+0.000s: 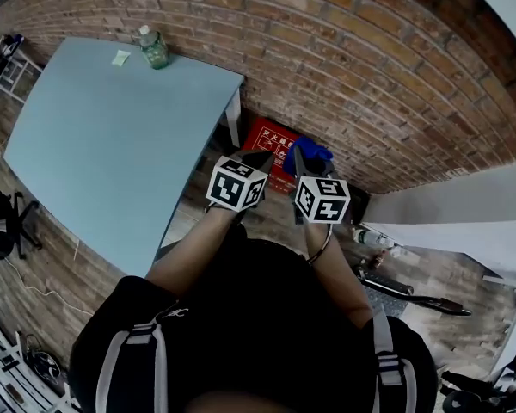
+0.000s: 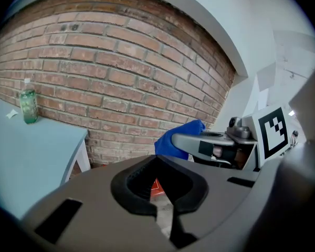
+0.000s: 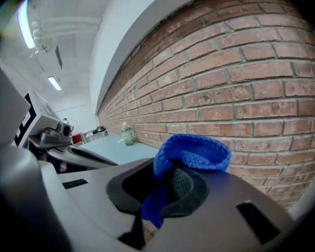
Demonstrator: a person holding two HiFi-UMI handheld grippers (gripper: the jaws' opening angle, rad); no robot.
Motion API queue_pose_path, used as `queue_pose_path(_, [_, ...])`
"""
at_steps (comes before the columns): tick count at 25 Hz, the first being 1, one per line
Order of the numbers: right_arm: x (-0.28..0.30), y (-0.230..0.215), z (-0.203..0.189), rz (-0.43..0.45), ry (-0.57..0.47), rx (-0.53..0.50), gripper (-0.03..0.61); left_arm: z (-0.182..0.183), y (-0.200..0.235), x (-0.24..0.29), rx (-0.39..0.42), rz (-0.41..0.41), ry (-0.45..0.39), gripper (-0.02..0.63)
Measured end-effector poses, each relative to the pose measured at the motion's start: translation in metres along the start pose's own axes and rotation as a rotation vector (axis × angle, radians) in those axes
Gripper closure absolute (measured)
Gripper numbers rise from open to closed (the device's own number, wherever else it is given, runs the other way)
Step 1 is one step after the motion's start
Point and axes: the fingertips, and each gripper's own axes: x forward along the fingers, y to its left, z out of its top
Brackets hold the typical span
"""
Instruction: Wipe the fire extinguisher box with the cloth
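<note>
Some of the red box [image 1: 271, 140] hides behind cloth [image 1: 314, 153].

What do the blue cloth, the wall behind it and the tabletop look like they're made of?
The cloth looks like knitted yarn, matte blue: ribbed stitches show on its folded edge. The wall is rough red-brown brick with pale mortar joints. The tabletop is smooth, pale blue-grey, likely laminate or painted board; unclear which.

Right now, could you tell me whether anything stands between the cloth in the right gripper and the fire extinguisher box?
Nothing visible does. The blue cloth, held in the right gripper, is right by the red fire extinguisher box; the left gripper is alongside, not between.
</note>
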Motion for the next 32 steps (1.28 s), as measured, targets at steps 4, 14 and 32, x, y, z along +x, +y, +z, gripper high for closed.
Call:
queue_pose_path(4, [0.040,0.005,0.015,-0.014,0.013,-0.009,0.537,0.027,0.040,0.004,0.011,-0.016,-0.012,0.620])
queue_pose_path(14, [0.125,0.022,0.027,-0.039,0.079,-0.020,0.537,0.055,0.140,0.005,-0.031,-0.014,-0.007,0.620])
queue_pose_path(32, [0.190,-0.010,-0.091,0.142,0.339,-0.013,0.537,-0.010,0.191,0.024,-0.244,0.151,0.098,0.620])
